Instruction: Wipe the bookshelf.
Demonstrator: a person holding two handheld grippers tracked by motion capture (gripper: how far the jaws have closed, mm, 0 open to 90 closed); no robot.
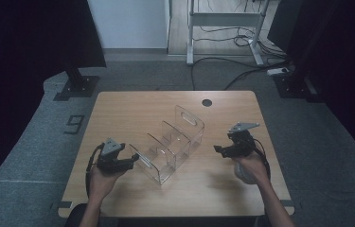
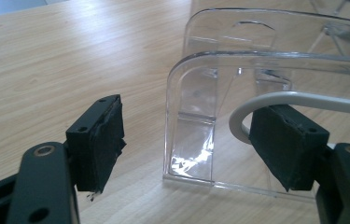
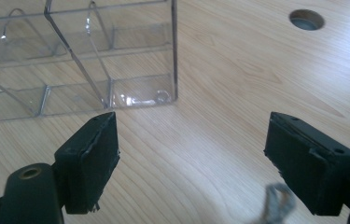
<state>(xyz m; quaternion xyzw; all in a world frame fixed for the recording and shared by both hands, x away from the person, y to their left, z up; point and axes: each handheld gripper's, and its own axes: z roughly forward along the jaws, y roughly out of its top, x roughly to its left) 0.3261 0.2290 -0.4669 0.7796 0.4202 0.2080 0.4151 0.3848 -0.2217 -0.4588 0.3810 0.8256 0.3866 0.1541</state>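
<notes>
A clear acrylic organizer (image 1: 170, 142) with several compartments and a handle slot in its far end wall lies slantwise on the wooden table (image 1: 132, 106). My left gripper (image 1: 135, 161) sits at its near left end. In the left gripper view the gripper (image 2: 189, 140) is open. The organizer's rounded end wall (image 2: 191, 116) stands between the pads without the left pad touching it, and a pale curved edge runs by the right pad. My right gripper (image 1: 220, 150) hovers to the right of the organizer, and its view shows it open (image 3: 193, 149) over bare wood, a little short of the organizer's corner (image 3: 140, 88).
A round cable hole (image 1: 207, 102) is in the table's far edge, also seen in the right gripper view (image 3: 306, 19). Beyond the table are a dark stand base (image 1: 76, 86), a desk frame (image 1: 222, 28) and floor cables.
</notes>
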